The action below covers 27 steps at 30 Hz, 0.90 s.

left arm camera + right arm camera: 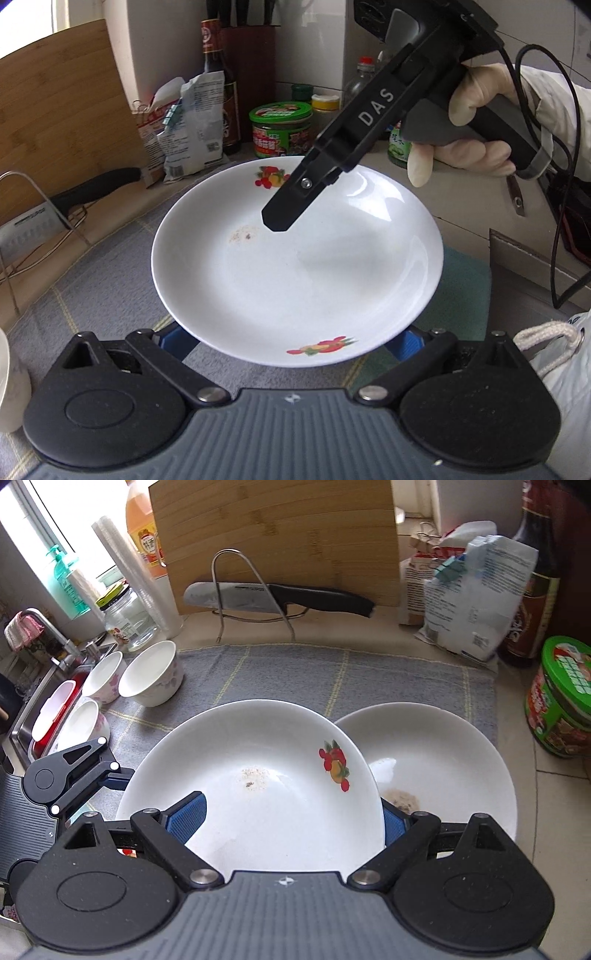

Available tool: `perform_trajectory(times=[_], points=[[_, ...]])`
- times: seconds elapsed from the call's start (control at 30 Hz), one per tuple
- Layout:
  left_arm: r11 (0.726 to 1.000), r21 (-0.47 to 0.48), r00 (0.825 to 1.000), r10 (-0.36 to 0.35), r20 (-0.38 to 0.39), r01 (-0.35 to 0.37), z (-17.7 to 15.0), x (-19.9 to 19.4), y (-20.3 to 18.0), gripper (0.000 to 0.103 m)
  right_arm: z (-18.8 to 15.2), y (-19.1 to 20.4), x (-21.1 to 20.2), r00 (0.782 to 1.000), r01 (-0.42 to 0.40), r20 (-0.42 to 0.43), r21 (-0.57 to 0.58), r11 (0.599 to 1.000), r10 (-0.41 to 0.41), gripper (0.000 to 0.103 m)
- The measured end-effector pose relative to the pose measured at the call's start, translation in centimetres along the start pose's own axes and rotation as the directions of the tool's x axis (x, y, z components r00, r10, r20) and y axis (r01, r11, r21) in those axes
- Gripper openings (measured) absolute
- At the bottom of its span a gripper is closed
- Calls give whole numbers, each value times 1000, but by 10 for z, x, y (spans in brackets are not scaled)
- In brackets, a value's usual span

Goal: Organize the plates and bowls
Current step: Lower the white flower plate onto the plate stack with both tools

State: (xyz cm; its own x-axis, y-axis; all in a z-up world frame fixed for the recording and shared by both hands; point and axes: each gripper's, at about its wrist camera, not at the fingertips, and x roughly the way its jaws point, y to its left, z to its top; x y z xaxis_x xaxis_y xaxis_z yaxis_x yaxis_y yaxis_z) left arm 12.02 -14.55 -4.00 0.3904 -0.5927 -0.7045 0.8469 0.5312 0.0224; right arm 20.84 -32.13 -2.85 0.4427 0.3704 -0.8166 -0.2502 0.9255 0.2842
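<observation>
A white deep plate [295, 277] with fruit prints hangs above the grey mat [92, 295], held from two sides. My left gripper [290, 341] has its blue pads tucked under the plate's near rim, one on each side, and is shut on it. My right gripper [291, 812] stands wide on the same plate [258, 805]. One of its fingers [284, 210] lies over the inside near some crumbs, and the other pad sits below the rim. A second white plate [443, 760] with crumbs lies on the mat, partly under the held one. Three white bowls [151, 679] stand at the mat's left end.
A knife on a wire rack [277, 598] and a cutting board [277, 535] stand behind the mat. Paper bags [472, 602], a dark bottle and a green-lidded jar [561, 709] crowd the right. A sink [37, 701] lies at the left. A gloved hand [472, 122] and a cable trail from the right gripper.
</observation>
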Motion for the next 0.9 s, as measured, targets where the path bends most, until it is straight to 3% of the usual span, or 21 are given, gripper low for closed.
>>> perform_trajectory(times=[0.33,0.9], points=[[995,50,996,-84,5,84,22,33,-5,101,-17,-36,-18,996,84,20,92,992,-86,96],[995,29,995,-97,-27,97,37,59,-5,101,-20,-60,-11,995,98,8,131,987,-100,96]])
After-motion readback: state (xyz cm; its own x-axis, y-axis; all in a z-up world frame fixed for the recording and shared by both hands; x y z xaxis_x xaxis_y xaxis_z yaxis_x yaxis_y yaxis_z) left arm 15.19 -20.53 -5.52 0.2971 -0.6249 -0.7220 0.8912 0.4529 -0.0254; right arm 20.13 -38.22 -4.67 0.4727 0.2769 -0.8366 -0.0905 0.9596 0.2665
